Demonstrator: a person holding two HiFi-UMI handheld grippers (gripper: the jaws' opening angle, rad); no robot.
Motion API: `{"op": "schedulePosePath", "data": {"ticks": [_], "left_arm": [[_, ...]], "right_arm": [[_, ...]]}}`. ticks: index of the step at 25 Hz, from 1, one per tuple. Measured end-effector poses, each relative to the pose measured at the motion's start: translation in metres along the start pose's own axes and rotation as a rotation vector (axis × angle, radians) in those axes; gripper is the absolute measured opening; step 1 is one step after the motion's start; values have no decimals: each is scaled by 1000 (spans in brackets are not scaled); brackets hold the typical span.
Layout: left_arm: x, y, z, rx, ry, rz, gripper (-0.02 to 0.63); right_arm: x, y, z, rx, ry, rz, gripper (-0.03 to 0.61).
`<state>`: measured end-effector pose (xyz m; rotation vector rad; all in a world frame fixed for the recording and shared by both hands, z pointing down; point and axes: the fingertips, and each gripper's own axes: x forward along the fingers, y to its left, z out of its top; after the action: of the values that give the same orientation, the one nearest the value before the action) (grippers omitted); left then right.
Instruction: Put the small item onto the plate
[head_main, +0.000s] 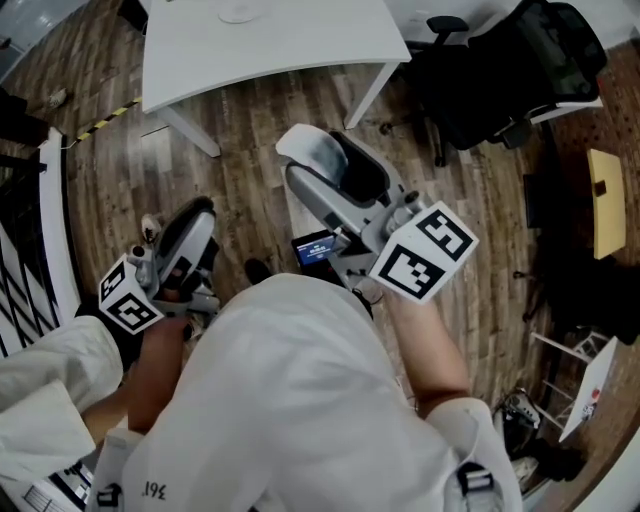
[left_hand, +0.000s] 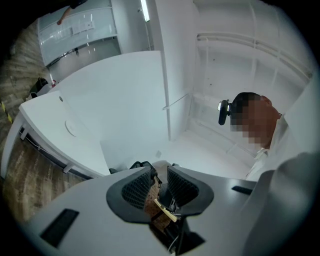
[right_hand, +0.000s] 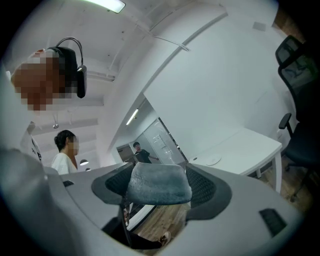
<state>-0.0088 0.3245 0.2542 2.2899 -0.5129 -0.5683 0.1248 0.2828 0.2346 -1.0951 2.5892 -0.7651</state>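
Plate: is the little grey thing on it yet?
Not yet. Done: the grey item is gripped in the right tongs. In hand: it is held up, away from the table. Left: carry it to the plate, which looks bare, and let go. The left tongs are shut and empty.

**Grippers over a wooden floor (head_main: 250, 130)**

The right gripper (head_main: 335, 170) holds a small grey item (head_main: 312, 152) in its jaws. The left gripper (head_main: 195, 225) hangs lower left. The plate (head_main: 240, 12) lies on the white bench (head_main: 300, 40), well apart from both. A black office chair (head_main: 510, 70) stands nearby.
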Motion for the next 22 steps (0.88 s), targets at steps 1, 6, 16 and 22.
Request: {"op": "schedulePosePath", "data": {"ticks": [1, 6, 16, 22], "left_arm": [[3, -1, 0, 2, 2, -4, 104], [8, -3, -3, 3, 11, -12, 105], [31, -5, -18, 1, 29, 10, 104], [54, 1, -34, 1, 33, 34, 105]], "right_arm": [[-1, -2, 1, -5, -2, -5, 321], [-10, -8, -2, 0, -2, -28, 321], [-30, -32, 0, -1, 22, -51, 321], [-38, -55, 2, 12, 46, -28, 321]]}}
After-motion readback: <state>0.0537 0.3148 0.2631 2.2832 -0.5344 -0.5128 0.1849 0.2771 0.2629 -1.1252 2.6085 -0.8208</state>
